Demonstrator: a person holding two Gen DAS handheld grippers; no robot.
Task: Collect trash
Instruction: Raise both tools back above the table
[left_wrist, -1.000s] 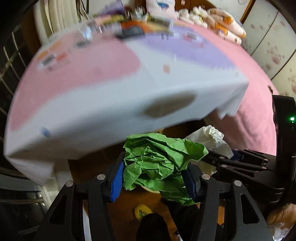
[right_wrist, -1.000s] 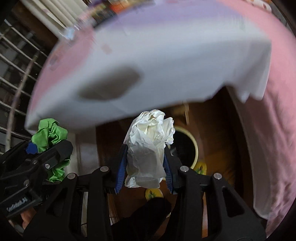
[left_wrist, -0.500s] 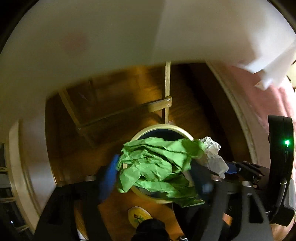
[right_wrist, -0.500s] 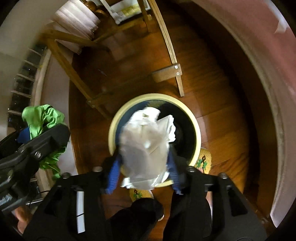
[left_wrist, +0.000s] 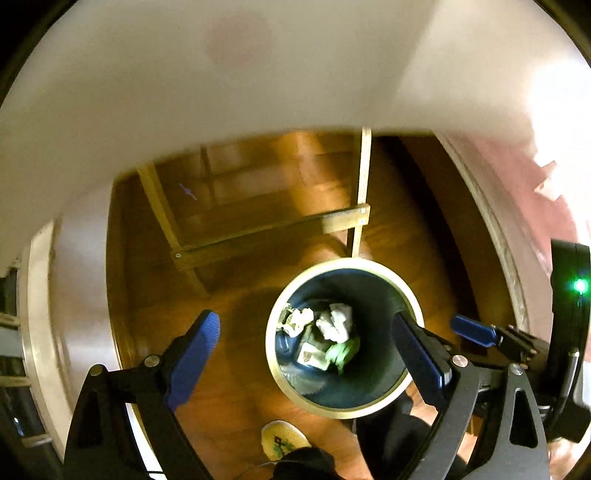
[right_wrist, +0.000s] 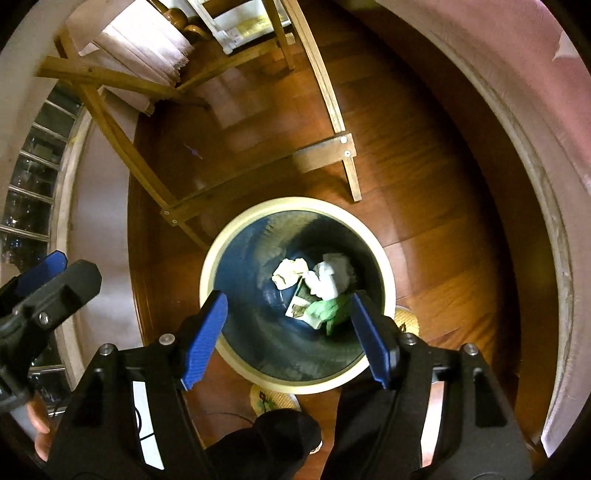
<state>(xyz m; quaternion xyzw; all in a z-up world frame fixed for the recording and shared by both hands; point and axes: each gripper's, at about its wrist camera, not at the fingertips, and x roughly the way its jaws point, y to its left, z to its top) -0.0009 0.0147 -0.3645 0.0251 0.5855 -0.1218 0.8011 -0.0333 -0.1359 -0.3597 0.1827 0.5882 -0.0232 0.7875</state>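
Trash lies at the bottom of the round bin (right_wrist: 295, 380): a crumpled green paper (right_wrist: 327, 310) beside a white paper wad (right_wrist: 328, 278), a second pale wad (right_wrist: 288, 275) and a flat printed scrap (right_wrist: 301, 302), all touching in a small heap. The same green paper (left_wrist: 345, 352) and white paper wad (left_wrist: 336, 325) show from the left wrist view, deep inside the bin (left_wrist: 332, 408), whose inner wall is dark blue and whose rim is cream.

Both pairs of tongs are spread wide and hold nothing. The right tongs (right_wrist: 288, 338) hang directly above the bin's mouth, the blue pads framing the heap. The left tongs (left_wrist: 306, 354) hang above the bin's left edge, one pad over the wooden floor (left_wrist: 236, 369), the other over the rim. The right tongs (left_wrist: 476, 332) appear at the right edge of the left wrist view, and the left tongs (right_wrist: 48, 277) at the left edge of the right wrist view.

Wooden legs and a crossbar (right_wrist: 325, 151) stand on the floor (right_wrist: 424, 206) just behind the bin. A slipper-clad foot (left_wrist: 280, 439) rests near the bin's closest side.
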